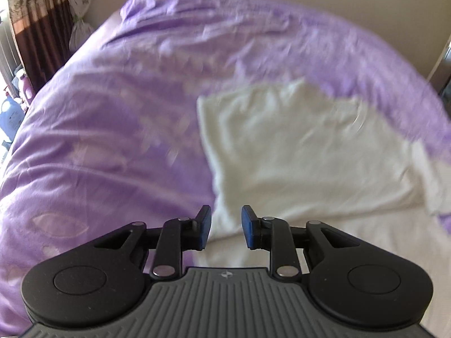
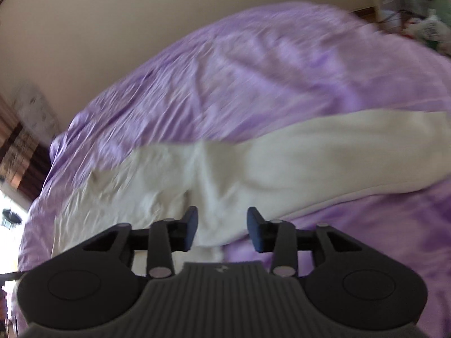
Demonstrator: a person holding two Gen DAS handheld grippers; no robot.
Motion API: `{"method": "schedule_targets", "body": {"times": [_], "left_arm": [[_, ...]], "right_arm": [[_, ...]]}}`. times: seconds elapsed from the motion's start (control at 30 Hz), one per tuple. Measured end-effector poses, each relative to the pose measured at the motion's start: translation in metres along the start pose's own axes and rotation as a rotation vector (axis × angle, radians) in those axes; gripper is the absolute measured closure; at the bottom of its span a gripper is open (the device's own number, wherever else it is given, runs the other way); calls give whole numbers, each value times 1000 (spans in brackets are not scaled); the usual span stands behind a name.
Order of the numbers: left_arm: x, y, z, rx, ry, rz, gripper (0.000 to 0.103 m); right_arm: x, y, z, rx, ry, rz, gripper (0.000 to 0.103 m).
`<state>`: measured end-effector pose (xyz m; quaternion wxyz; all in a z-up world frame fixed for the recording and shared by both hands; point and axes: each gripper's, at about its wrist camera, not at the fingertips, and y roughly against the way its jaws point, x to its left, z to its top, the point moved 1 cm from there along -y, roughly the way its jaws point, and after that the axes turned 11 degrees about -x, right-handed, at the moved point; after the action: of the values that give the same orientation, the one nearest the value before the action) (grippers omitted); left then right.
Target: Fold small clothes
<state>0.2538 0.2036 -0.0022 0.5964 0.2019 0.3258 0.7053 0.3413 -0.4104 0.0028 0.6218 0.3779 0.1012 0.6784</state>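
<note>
Left wrist view first: my left gripper (image 1: 225, 226) hangs above the bed with its fingers (image 1: 205, 226) parted and nothing between them. Beyond them the white garment (image 1: 304, 152) lies spread on the purple bedspread (image 1: 112, 129), to the right of centre, one flap trailing off at the far right. I judge it light, soft and limp; it would sag and crease when lifted, so I would pinch it at a corner or along a hem, not mid-panel. Curtains (image 1: 36, 28) and a blue bottle (image 1: 11, 115) sit well off to the left, out of my way.

Right wrist view: my right gripper (image 2: 222, 229) is likewise released, fingers (image 2: 191, 229) apart and empty, over the garment's near edge. The cloth runs in a long band across the bedspread, wrinkled at the left. The picture is blurred, so I cannot tell seams. Clutter (image 2: 428, 25) shows far beyond the bed; nothing blocks the cloth.
</note>
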Motion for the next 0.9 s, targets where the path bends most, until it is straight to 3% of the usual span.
{"method": "schedule_targets", "body": {"times": [0.17,0.33,0.47,0.63,0.83,0.9], "left_arm": [[-31,2,13,-86,44,-50,64],[-56,-12,15,-93,46,-64,61],[-64,-23,13,-84,56,-42,56],[-69,-37,10,-56,46,3,56],[-72,-51,6,-24,19,40,56],[-72,-52,6,-23,10,43,56]], "right_arm": [[-78,49,20,-68,-151,-105,58],[-155,73,21,-131,-287,-224,58],[-209,72,15,-171,-420,-267,58],[-251,48,16,-203,-484,-309,61],[-277,9,21,-187,-509,-339,74],[-281,2,23,-193,-503,-363,96]]}}
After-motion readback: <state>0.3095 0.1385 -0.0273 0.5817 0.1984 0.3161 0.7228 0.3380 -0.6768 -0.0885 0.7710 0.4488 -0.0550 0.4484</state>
